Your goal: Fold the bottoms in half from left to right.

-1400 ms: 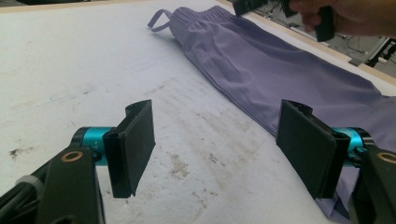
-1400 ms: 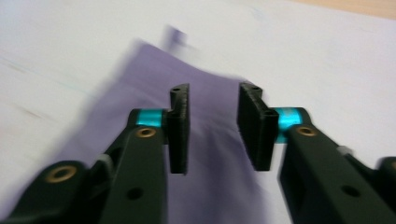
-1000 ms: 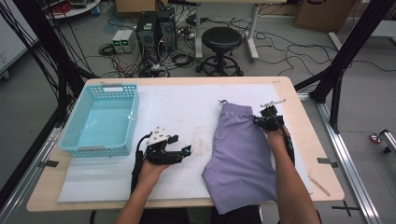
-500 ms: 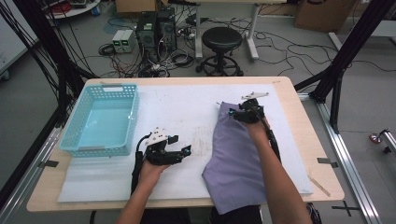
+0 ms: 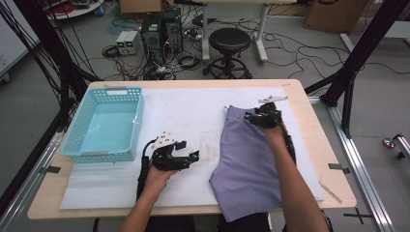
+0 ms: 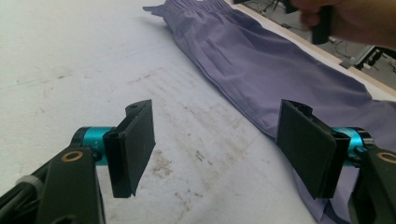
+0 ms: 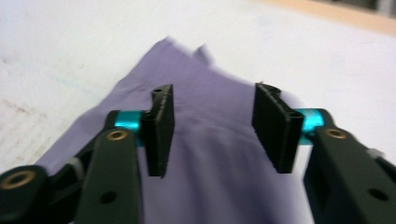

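A purple garment (image 5: 249, 159) lies flat on the right half of the white mat (image 5: 188, 111), its gathered waistband toward the far side of the table and its lower end hanging just over the near edge. The right gripper (image 5: 258, 117) hovers above that waistband end; its jaws have just been opening and closing a little, and in the right gripper view they stand apart over the cloth (image 7: 210, 140) with nothing pinched between the pads. The left gripper (image 5: 186, 159) rests on the bare mat near the middle, just beside the garment's left edge, its jaws spread wide and empty; in the left gripper view the fabric (image 6: 261, 70) runs diagonally past the right jaw, and stains mark the mat between the pads. A light blue plastic basket (image 5: 133, 121) stands well apart at the left side of the mat. Nothing lies between either gripper and the garment. Beyond the table, on the floor, stand a black stool (image 5: 229, 43), two computer towers (image 5: 162, 29) and loose cables, with black frame posts (image 5: 360, 53) at the table's sides.
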Action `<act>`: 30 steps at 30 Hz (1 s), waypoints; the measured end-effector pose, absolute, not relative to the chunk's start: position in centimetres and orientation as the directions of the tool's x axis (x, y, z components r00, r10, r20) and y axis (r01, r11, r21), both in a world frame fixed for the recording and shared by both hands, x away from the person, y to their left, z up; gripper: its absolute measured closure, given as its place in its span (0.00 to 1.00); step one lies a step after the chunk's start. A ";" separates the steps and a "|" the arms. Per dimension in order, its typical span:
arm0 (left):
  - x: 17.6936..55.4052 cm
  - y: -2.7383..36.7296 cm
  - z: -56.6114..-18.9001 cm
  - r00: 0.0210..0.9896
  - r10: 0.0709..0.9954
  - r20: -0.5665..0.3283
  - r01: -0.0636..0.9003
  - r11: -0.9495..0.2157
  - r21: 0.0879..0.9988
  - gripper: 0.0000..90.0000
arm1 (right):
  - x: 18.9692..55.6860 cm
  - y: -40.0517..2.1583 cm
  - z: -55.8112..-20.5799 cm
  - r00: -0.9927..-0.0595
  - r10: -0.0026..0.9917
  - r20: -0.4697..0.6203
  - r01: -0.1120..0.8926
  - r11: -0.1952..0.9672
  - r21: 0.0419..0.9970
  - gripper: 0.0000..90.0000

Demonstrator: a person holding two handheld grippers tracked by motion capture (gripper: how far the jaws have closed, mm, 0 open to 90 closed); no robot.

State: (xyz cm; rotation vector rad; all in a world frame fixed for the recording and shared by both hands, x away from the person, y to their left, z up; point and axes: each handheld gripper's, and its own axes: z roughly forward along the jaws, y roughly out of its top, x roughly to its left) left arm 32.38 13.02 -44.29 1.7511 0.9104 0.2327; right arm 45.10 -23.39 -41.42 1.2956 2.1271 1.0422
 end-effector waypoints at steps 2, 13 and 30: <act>32.6 12.5 -44.2 0.685 0.671 -0.283 0.467 -0.108 0.878 0.31 | 44.3 -25.3 -40.8 -0.464 0.886 -0.004 0.559 0.296 0.775 0.72; 32.7 10.3 -44.4 0.698 0.660 -0.279 0.482 -0.145 0.864 0.31 | 41.3 -28.0 -44.6 -0.501 0.860 -0.099 0.635 0.443 0.634 0.94; 37.1 3.1 -45.9 0.674 0.669 -0.313 0.606 -0.259 0.752 0.48 | 41.1 -28.4 -44.9 -0.492 0.869 0.058 0.672 0.336 0.659 0.91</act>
